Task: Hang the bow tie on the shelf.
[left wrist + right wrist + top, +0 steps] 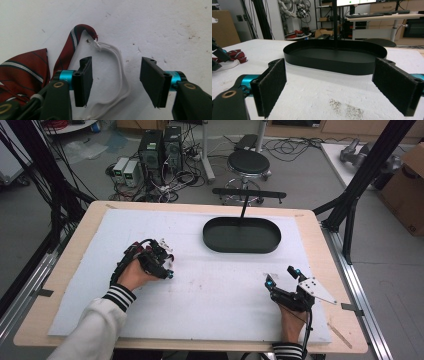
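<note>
Wide apart, my left claw (115, 82) straddles the white elastic loop (120, 75) of a red striped bow tie (22, 72) lying on the table, ungripped. Right claw (342, 85) gapes empty near the black tray (332, 60); nothing sits inside it.
</note>
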